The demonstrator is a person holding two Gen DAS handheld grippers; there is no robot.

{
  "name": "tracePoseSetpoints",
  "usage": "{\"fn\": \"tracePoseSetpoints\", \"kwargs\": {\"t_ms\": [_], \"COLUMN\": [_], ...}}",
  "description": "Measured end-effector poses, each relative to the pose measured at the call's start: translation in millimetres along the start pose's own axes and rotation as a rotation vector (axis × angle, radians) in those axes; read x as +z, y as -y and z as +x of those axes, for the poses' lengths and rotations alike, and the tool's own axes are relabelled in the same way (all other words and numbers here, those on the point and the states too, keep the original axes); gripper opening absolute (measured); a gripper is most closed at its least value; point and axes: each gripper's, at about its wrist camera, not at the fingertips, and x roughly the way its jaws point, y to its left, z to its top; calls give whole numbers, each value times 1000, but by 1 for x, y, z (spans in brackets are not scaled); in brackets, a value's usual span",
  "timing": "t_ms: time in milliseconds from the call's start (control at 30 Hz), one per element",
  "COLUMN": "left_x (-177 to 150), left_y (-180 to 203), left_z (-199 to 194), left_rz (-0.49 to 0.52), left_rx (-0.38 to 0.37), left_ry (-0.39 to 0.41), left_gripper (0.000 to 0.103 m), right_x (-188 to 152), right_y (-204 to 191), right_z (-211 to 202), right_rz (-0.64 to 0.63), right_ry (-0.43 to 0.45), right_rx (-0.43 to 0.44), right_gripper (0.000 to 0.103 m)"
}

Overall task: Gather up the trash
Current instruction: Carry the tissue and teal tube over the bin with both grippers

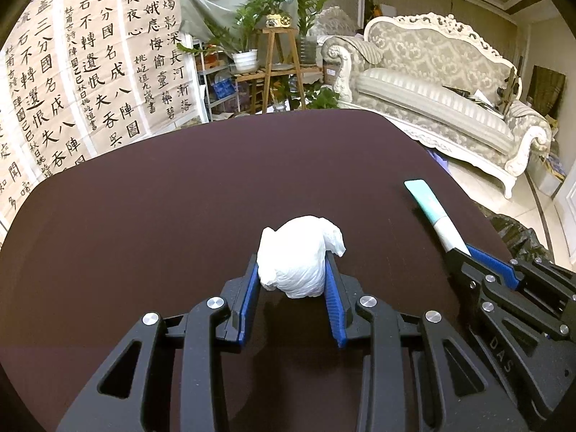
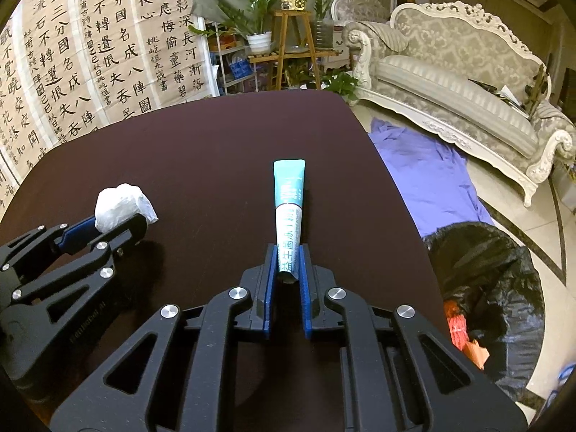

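My left gripper (image 1: 292, 270) is shut on a crumpled white tissue wad (image 1: 300, 255) above the dark brown table (image 1: 162, 198); the wad bulges out past the blue pads. The wad also shows in the right wrist view (image 2: 120, 207), held by the left gripper (image 2: 118, 225). My right gripper (image 2: 288, 262) is shut on the lower end of a teal and white toothpaste tube (image 2: 289, 201), which points forward over the table (image 2: 180, 151). In the left wrist view the tube (image 1: 433, 212) sticks out of the right gripper (image 1: 464, 252) at the right.
A bin lined with a black bag (image 2: 493, 288), holding some orange trash, stands on the floor right of the table. A purple cloth (image 2: 424, 172) lies on the floor beyond it. A pale sofa (image 2: 460, 82), plant stands (image 2: 288, 36) and calligraphy sheets (image 2: 90, 54) line the back.
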Motion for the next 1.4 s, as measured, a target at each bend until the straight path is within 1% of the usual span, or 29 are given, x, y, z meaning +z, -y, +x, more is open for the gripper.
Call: {"fn": "tracePoseSetpoints", "kwargs": {"t_ms": [200, 567, 733, 967, 1233, 1400], "left_x": [-11, -22, -22, -19, -14, -8], "left_y": [5, 34, 53, 89, 132, 157], "left_z": [-16, -41, -48, -50, -43, -36], "left_rz": [10, 37, 62, 118, 182, 212], "left_rx": [8, -42, -75, -127, -181, -200], "left_ry": [29, 76, 95, 111, 116, 121], "left_gripper": [34, 34, 34, 34, 34, 34], "right_x": [-13, -37, -44, -54, -62, -67], "right_y": [4, 30, 50, 93, 140, 164], "right_z": [-19, -59, -72, -82, -88, -89], "right_rz": [11, 54, 87, 149, 221, 261], "right_ry": [17, 68, 89, 102, 116, 119], "right_rx": [-9, -51, -97, -169, -239, -279], "right_gripper": [12, 12, 12, 12, 12, 12]}}
